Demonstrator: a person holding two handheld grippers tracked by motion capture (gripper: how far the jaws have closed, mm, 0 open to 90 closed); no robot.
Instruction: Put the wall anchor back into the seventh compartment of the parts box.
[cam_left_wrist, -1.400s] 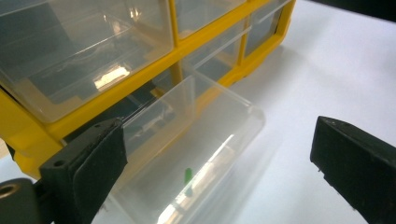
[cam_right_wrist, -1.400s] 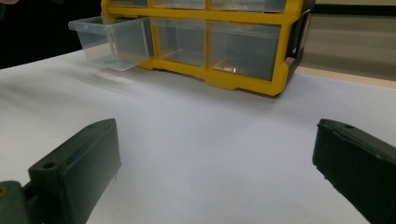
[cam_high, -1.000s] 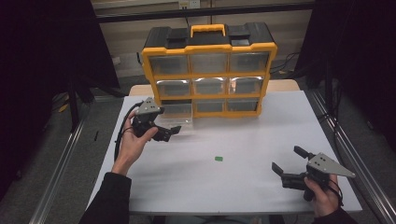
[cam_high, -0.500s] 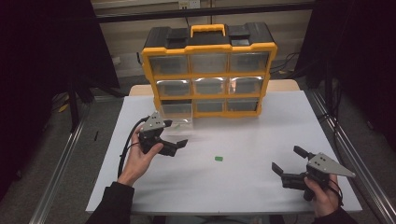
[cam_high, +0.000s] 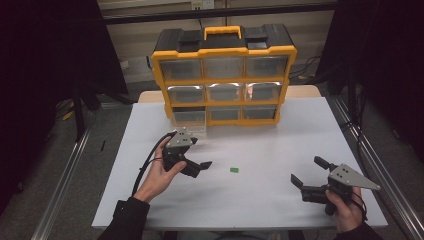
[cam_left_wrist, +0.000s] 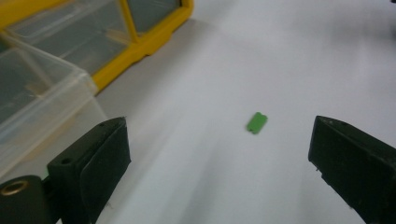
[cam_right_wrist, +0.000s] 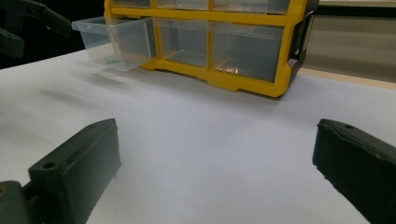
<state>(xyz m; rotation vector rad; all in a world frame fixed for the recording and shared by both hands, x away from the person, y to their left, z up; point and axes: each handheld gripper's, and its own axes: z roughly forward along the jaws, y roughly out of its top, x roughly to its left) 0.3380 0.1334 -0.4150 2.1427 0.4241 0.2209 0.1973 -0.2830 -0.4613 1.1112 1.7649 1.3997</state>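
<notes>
Small green piece (cam_high: 233, 170) lying flat on the white table (cam_high: 260, 145), near the middle, alone on bare surface. In the left gripper view, same green piece (cam_left_wrist: 257, 122) ahead of the jaws, between their lines but farther out than the tips and nearer the right-hand jaw, touching neither. Left gripper (cam_high: 199, 167) just left of the piece in the high view, jaws spread wide and empty, pointing right toward it, held in a hand (cam_high: 160, 175) low over the table. Behind that, at the far edge, a yellow drawer cabinet (cam_high: 225, 75) with clear fronts; bottom-left clear drawer (cam_high: 189, 118) pulled out toward the near side, just beyond the left gripper. Right gripper (cam_high: 307, 172) well apart at the near right, jaws likewise wide apart and holding nothing, aimed left and far across bare table toward the cabinet.
</notes>
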